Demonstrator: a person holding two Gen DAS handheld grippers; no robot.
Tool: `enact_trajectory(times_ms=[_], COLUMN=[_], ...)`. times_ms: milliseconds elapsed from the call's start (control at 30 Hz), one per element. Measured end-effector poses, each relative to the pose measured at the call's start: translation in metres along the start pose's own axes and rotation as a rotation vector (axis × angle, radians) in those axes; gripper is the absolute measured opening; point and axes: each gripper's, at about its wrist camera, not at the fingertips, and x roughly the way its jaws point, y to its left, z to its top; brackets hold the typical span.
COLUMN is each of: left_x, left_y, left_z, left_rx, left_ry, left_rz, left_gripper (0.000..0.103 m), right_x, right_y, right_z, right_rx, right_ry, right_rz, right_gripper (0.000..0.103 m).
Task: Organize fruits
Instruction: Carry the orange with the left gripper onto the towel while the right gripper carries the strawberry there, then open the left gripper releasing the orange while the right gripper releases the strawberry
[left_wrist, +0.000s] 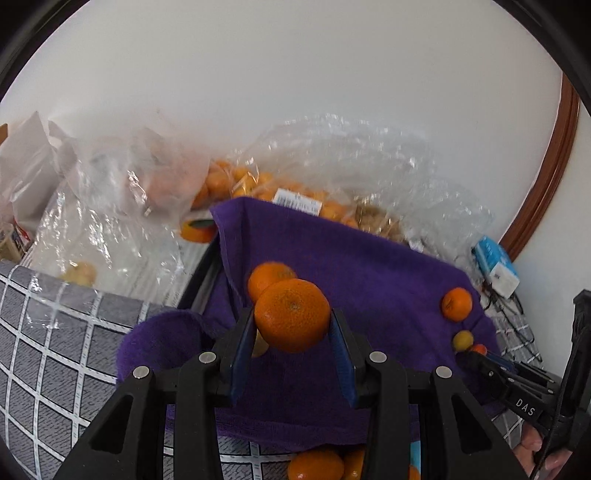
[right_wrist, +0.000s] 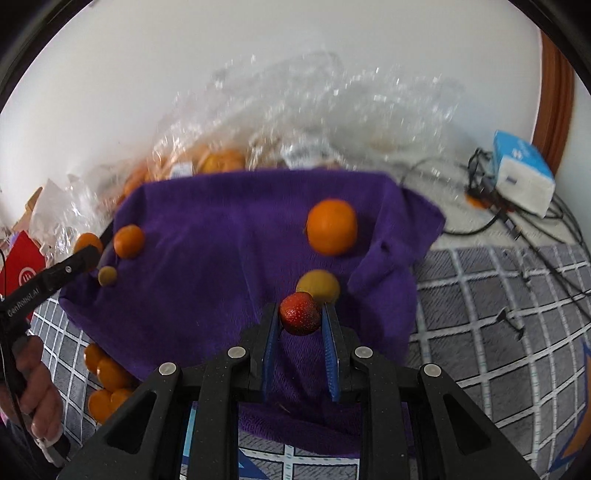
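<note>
While both loads hang over the purple fleece cloth (right_wrist: 207, 236), the left hand-held gripper (left_wrist: 291, 325) clamps a round orange mandarin (left_wrist: 291, 314); the right hand-held gripper (right_wrist: 300, 321) pinches a red strawberry (right_wrist: 299, 313), seemingly just above a yellow fruit (right_wrist: 319, 286) on that cloth.

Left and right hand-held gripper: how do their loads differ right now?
The left hand-held gripper holds an orange mandarin; the right hand-held gripper holds a red strawberry. The mandarin is larger, so the left jaws stand wider apart than the right ones. The mandarin's skin is dimpled and orange, the strawberry's glossy and seeded. Both fruits are pinched between blue pads above the purple cloth.
</note>
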Motion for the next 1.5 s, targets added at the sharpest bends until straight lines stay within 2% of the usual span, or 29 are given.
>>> enact_trajectory(times_ms=[133,233,400,600,867,900,967,1033,1200,1300,1500], left_x=[0.01,0.011,0.013,0.013,0.015,0.015,0.016,0.016,0.012,0.003,-0.019], left_y=[-0.007,-0.014,-0.016,-0.021,-0.023,-0.023,-0.023,-0.022,-0.021,-0.02,-0.023], left_z=[-0.006,-0.009,-0.009,-0.011,-0.012,-0.012,-0.011,-0.011,-0.01,-0.007,0.0], left_rx=[0.047,0.092,0.1,0.134,0.158,0.162,0.163,0.16,0.155,0.152,0.138], left_ry=[0.031,0.025,0.039,0.037,0.044,0.048,0.055,0.052,0.044,0.013,-0.041], left_rz=[0.013,0.041,0.034,0.078,0.114,0.112,0.1,0.103,0.094,0.083,0.039], left_gripper=[0.038,0.038,0.038,0.038,0.038,0.038,0.039,0.039,0.039,0.045,0.045], right_x=[0.01,0.012,0.01,0.01,0.008,0.007,0.004,0.0,-0.006,-0.013,-0.021], right_y=[0.004,0.005,0.001,0.001,0.004,0.004,0.006,0.007,0.006,0.008,0.011], right_z=[-0.004,-0.005,-0.003,-0.003,-0.004,-0.004,-0.004,-0.004,-0.004,-0.004,-0.002], right_rx=[-0.037,-0.049,-0.036,-0.033,-0.053,-0.055,-0.063,-0.072,-0.052,-0.052,-0.058], right_ry=[0.028,0.029,0.022,0.012,-0.002,-0.007,-0.023,-0.043,-0.059,-0.088,-0.109], right_rz=[-0.035,-0.052,-0.054,-0.068,-0.075,-0.077,-0.085,-0.096,-0.107,-0.103,-0.127], right_gripper=[0.023,0.023,0.023,0.023,0.032,0.034,0.046,0.052,0.053,0.053,0.053])
